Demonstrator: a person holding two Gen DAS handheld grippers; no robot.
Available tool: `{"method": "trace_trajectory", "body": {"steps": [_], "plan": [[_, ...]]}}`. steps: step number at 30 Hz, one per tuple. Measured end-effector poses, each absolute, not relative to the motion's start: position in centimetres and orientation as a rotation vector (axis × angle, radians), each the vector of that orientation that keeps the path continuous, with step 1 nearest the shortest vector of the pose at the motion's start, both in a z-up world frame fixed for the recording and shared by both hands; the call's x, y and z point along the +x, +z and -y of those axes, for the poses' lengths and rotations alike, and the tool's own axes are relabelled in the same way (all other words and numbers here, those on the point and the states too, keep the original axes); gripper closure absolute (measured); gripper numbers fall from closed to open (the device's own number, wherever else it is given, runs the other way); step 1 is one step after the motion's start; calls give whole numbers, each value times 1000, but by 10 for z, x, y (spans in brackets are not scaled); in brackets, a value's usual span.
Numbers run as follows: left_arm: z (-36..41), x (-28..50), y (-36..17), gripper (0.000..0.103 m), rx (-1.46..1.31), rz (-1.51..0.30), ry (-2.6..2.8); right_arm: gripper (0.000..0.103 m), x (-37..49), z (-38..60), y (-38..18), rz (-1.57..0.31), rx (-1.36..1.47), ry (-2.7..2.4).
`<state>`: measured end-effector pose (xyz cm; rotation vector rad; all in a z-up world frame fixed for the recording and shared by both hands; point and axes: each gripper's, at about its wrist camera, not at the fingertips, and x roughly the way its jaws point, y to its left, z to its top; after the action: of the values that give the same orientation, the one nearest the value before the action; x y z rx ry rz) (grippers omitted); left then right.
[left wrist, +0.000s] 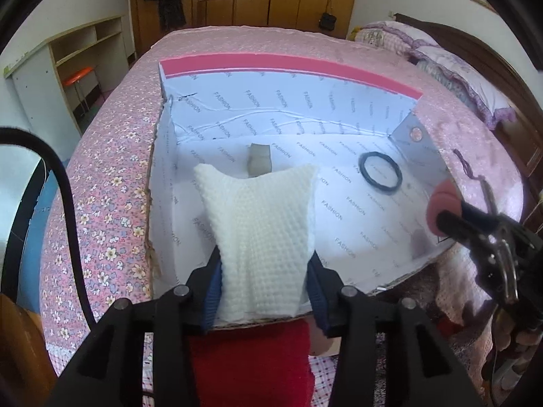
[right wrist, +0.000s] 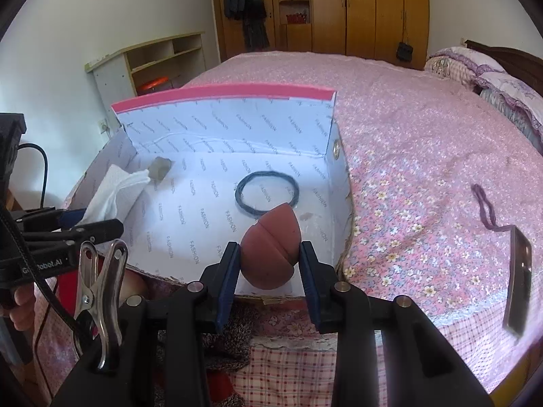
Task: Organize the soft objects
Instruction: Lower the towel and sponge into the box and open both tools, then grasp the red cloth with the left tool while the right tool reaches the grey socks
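The word "FASHION" repeats in grey capitals across the white lining of the open cardboard box (left wrist: 342,210), on its floor and inner walls, ahead of both pairs of jaws. In the right wrist view the same print covers the box (right wrist: 203,210). White lettering on the black body of the left gripper (right wrist: 98,229) reads partly "Robot.AI"; its first letters are hidden.

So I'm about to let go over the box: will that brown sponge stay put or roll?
The sponge is egg-shaped with a rounded bottom, so it may roll a little on the smooth box floor. It looks like light foam, so it should land softly. The right gripper pinches its sides without visibly crushing it, so it probably springs back.
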<state>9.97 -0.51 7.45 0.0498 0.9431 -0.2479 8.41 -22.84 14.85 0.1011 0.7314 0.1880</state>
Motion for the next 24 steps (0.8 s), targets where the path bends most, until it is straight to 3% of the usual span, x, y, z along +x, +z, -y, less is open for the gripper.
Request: {"method": "trace_trajectory", "body": {"steps": [11,24], "plan": [[0,83,88,54,43,-906,-243,58,65,235,161,-627,115,201],[-2,64,101,52,67,-866,-210,58,50,250,169,-618,162,197]]}}
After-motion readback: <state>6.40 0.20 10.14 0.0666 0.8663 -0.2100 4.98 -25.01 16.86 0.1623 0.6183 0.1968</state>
